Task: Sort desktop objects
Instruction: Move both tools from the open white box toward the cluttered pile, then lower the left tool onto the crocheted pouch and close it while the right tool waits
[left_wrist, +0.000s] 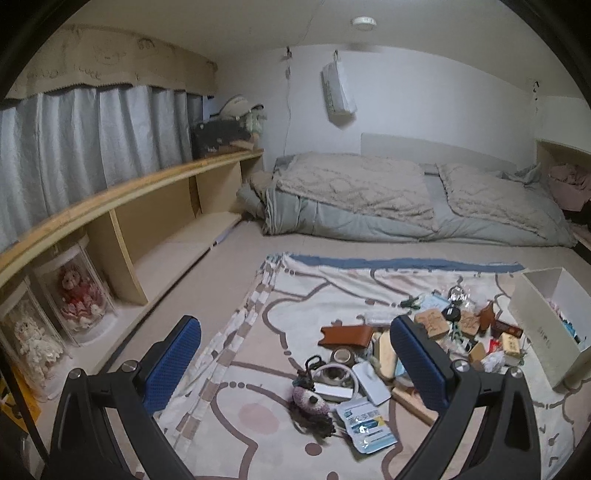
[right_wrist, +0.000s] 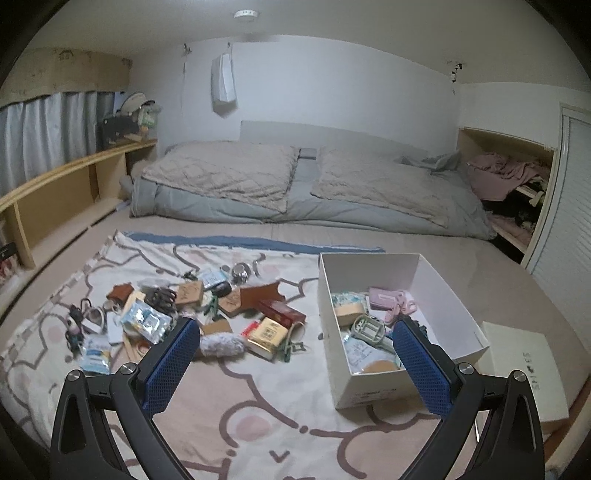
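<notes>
A pile of small objects lies on a patterned blanket (right_wrist: 229, 398): a brown leather case (left_wrist: 347, 335), a white power bank (left_wrist: 372, 381), a plush toy (left_wrist: 309, 400), a blue packet (left_wrist: 367, 424), a gold box (right_wrist: 266, 335), a red box (right_wrist: 282, 312), a grey fluffy item (right_wrist: 221, 345). An open white box (right_wrist: 332, 295) to the right holds several items; it also shows in the left wrist view (left_wrist: 535, 325). My left gripper (left_wrist: 295, 363) is open above the pile's left part. My right gripper (right_wrist: 295, 363) is open, between pile and box. Both are empty.
The box lid (right_wrist: 524, 373) lies right of the box. Folded bedding (right_wrist: 303, 184) lies behind the blanket. A wooden shelf (left_wrist: 122, 206) with dolls in clear cases (left_wrist: 79, 291) runs along the left. A cupboard with clothes (right_wrist: 506, 177) is at the right.
</notes>
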